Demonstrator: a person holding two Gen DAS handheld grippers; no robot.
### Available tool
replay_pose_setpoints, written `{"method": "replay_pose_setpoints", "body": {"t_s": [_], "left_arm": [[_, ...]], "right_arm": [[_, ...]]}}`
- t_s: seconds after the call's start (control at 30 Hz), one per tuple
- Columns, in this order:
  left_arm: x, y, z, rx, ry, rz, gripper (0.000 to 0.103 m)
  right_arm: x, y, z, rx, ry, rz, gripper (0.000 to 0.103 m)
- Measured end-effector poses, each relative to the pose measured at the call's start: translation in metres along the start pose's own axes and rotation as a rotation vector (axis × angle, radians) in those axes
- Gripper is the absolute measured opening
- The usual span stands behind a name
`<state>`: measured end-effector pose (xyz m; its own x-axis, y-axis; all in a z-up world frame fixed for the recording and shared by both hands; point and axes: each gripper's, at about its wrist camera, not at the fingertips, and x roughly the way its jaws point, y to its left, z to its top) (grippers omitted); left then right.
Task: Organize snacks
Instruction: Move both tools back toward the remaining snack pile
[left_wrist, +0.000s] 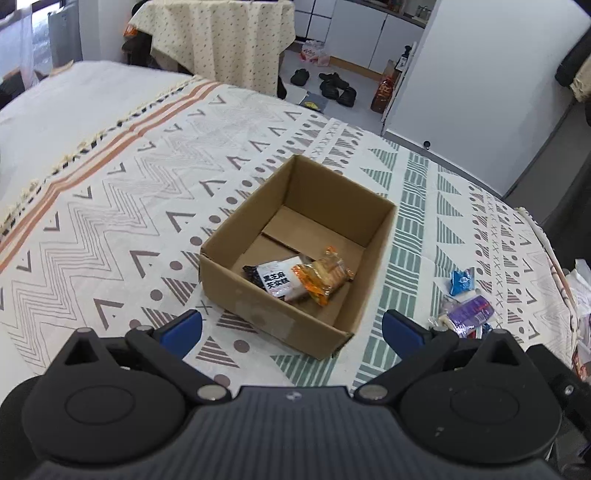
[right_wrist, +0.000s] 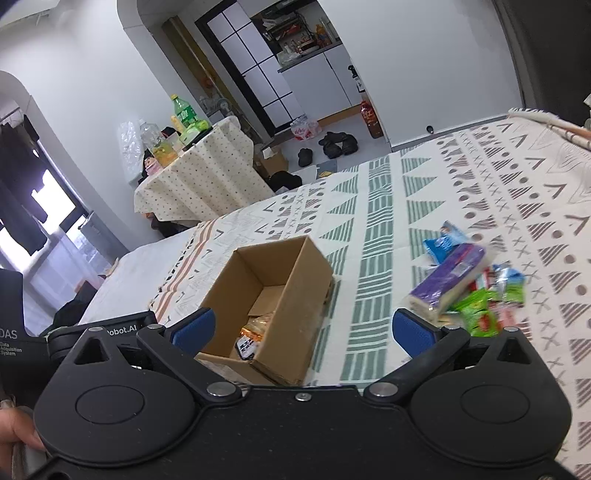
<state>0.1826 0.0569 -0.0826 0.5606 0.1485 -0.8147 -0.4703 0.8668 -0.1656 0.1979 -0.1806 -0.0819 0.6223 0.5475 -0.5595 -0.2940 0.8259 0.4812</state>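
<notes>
An open cardboard box (left_wrist: 236, 273) sits on the patterned bedspread (left_wrist: 110, 206). In it lie a black-and-white snack packet (left_wrist: 275, 282) and an orange snack packet (left_wrist: 325, 275). My left gripper (left_wrist: 291, 328) is open and empty, hovering just in front of the box's near wall. In the right wrist view the box (right_wrist: 295, 317) is below my open, empty right gripper (right_wrist: 301, 328). A pile of loose snacks lies to the right of the box: a purple packet (right_wrist: 448, 280), a blue packet (right_wrist: 441, 242) and green packets (right_wrist: 476, 306). The pile also shows in the left wrist view (left_wrist: 467, 310).
A small table under a dotted cloth (right_wrist: 199, 177) with bottles stands beyond the bed. Shoes (left_wrist: 334, 86) and a red bottle (right_wrist: 371, 118) are on the floor. The bed's edge runs along the far side (left_wrist: 461, 166).
</notes>
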Motion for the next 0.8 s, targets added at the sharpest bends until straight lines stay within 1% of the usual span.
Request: {"method": "replay_pose_setpoints", "body": {"t_s": [0.1,0.2,0.3,0.43,0.57,0.73,0.8], "left_arm": [[-0.008,-0.009,-0.004,0.023,-0.011,-0.021,0.103],[-0.017,-0.019,-0.008,0.035,-0.032,-0.024,0.103],[-0.020,-0.028,-0.013,0.043,-0.019,-0.017,0.103],[-0.024,-0.037,-0.018,0.040,-0.012,-0.044,0.103],[-0.024,-0.046,-0.025,0.050,-0.001,-0.065,0.103],[-0.020,-0.058,-0.033,0.065,0.005,-0.076,0.103],[-0.017,-0.061,-0.035,0.064,0.005,-0.082,0.103]], "right_arm": [[-0.011,-0.007,0.004,0.000,-0.014,-0.022,0.103],[-0.023,-0.015,0.009,0.031,-0.020,-0.009,0.103],[-0.034,-0.020,0.013,0.012,-0.020,0.010,0.103],[-0.040,-0.033,0.014,0.012,-0.019,0.016,0.103],[-0.040,-0.046,0.017,0.036,-0.004,-0.040,0.103],[-0.044,-0.061,0.017,0.051,-0.009,-0.048,0.103],[-0.043,-0.069,0.017,0.079,-0.010,-0.061,0.103]]}}
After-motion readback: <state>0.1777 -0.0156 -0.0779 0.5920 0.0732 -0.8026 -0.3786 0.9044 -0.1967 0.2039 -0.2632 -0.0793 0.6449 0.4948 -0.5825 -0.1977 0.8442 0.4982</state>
